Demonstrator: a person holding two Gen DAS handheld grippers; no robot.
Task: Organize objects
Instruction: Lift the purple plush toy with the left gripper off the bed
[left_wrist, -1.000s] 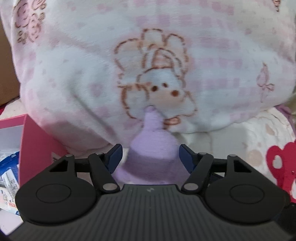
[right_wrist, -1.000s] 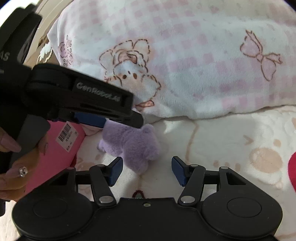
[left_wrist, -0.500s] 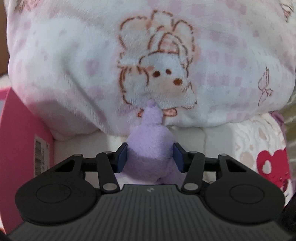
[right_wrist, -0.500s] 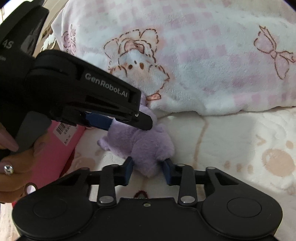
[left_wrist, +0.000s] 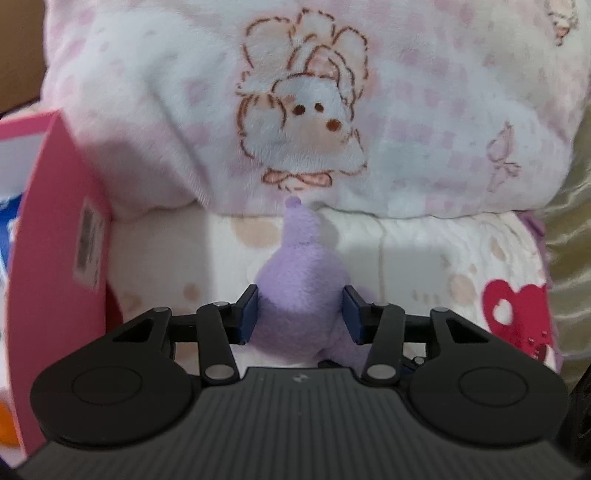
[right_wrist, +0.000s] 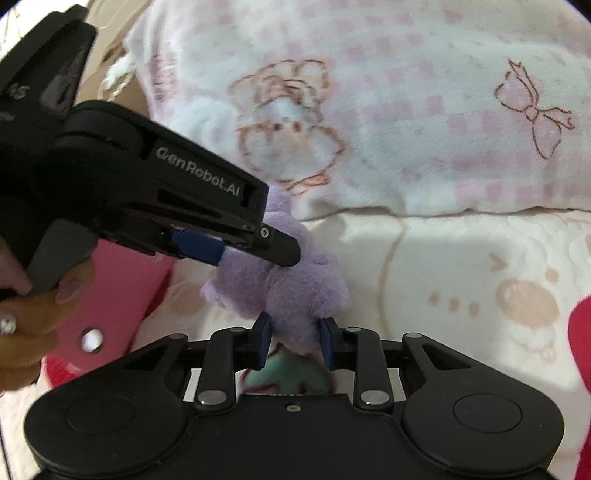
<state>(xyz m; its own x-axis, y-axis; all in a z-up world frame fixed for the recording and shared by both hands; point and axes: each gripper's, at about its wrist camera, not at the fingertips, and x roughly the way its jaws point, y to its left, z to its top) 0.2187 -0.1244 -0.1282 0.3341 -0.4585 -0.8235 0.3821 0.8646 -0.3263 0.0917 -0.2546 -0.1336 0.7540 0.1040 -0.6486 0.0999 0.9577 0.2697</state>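
My left gripper is closing, pads pressing the purple plush toy on the bedspread; my right gripper is clamped on another part of it. Only the right view shows my hand; only the left shows the pink box's barcode label.

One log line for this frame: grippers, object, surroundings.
left gripper: closing on purple plush toy | right gripper: shut on same toy | pink box: left | blanket: behind
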